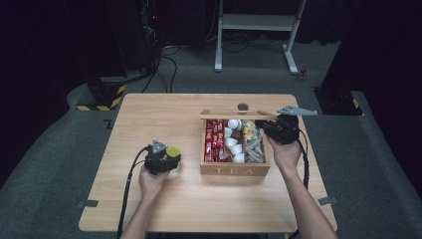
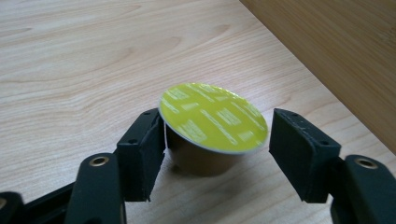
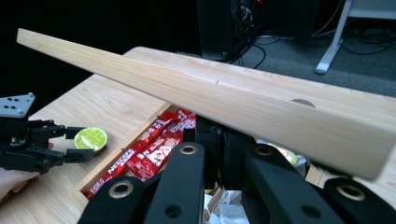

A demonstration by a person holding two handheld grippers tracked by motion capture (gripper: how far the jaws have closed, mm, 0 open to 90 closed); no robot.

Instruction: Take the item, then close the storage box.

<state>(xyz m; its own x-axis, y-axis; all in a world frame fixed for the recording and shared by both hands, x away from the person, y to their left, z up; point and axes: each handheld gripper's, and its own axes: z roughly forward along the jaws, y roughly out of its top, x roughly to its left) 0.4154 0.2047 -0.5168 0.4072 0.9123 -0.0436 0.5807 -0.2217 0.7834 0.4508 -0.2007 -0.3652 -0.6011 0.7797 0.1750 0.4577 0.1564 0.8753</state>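
Note:
A brown capsule with a yellow foil lid (image 2: 212, 119) stands upright on the wooden table (image 1: 149, 114), left of the tea box (image 1: 234, 170). My left gripper (image 2: 219, 135) brackets it with the jaws apart. One pad sits at the capsule's rim and the other stands clear of it. From above, the capsule (image 1: 173, 151) lies at the tip of the left gripper (image 1: 171, 155). My right gripper (image 1: 264, 124) is shut on the edge of the box's wooden lid (image 3: 224, 98) and holds it raised above the open box.
The box holds red sachets (image 1: 214, 139), white capsules (image 1: 234, 142) and mixed packets (image 1: 254, 142). A small grey disc (image 1: 243, 106) lies behind the box. On the floor beyond are a white desk frame (image 1: 256, 22), cables and a yellow-black striped base (image 1: 102, 97).

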